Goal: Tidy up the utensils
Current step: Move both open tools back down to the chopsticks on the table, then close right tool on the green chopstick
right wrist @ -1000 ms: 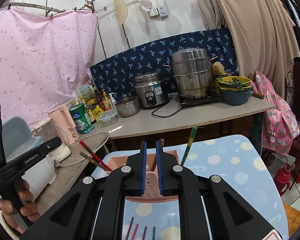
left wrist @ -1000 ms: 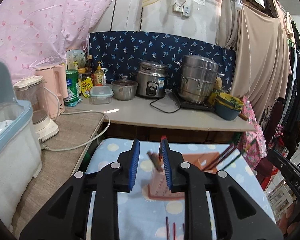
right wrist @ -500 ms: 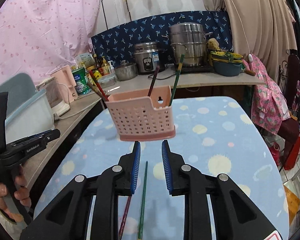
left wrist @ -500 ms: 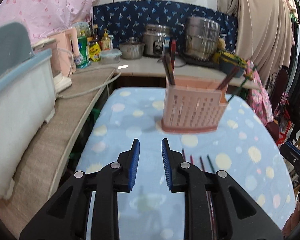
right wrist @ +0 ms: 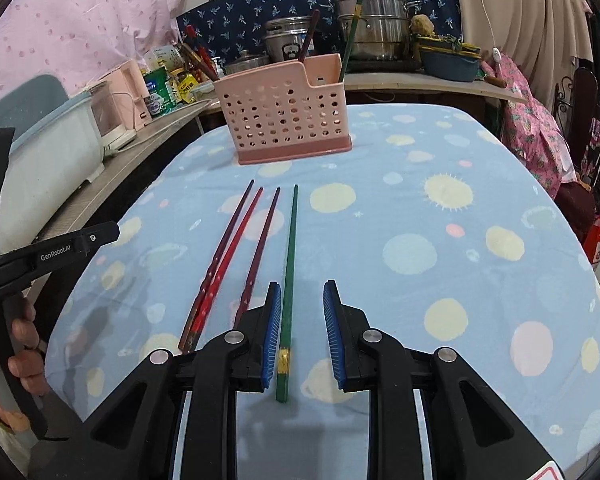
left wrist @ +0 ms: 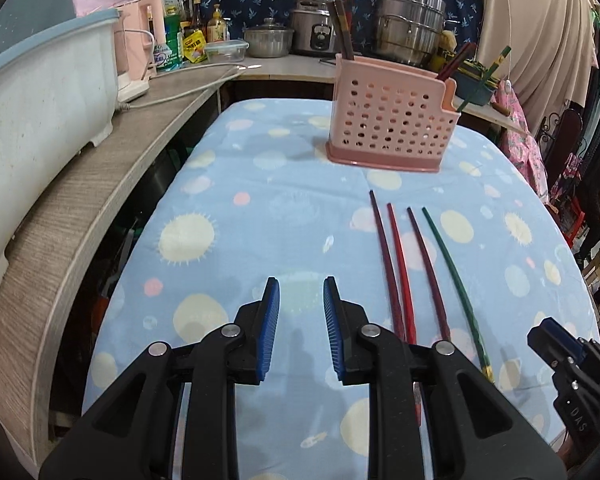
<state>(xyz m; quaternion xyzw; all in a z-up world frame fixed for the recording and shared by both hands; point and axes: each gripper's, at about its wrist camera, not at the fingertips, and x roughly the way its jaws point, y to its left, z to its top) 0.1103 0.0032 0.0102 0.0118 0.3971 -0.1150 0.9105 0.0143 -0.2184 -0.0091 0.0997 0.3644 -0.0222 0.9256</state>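
Note:
A pink perforated utensil basket [left wrist: 392, 120] [right wrist: 286, 120] stands at the far end of the table and holds several chopsticks. Three reddish chopsticks [left wrist: 398, 256] [right wrist: 236, 248] and one green chopstick [left wrist: 454, 276] [right wrist: 289, 264] lie side by side on the blue dotted cloth [left wrist: 260, 216] [right wrist: 420, 220]. My left gripper [left wrist: 301, 300] is open and empty, left of the chopsticks. My right gripper [right wrist: 301, 300] is open above the near end of the green chopstick, which lies between its fingers close to the left pad.
A wooden counter [left wrist: 100, 184] with a white tub [left wrist: 36, 92] runs along the left. Pots, jars and a rice cooker [left wrist: 316, 36] stand on the back counter. Hanging clothes and a chair are at the right.
Both grippers have pulled back from the basket toward the near end of the table and dropped lower. The loose chopsticks have come into fuller view. Both stay open.

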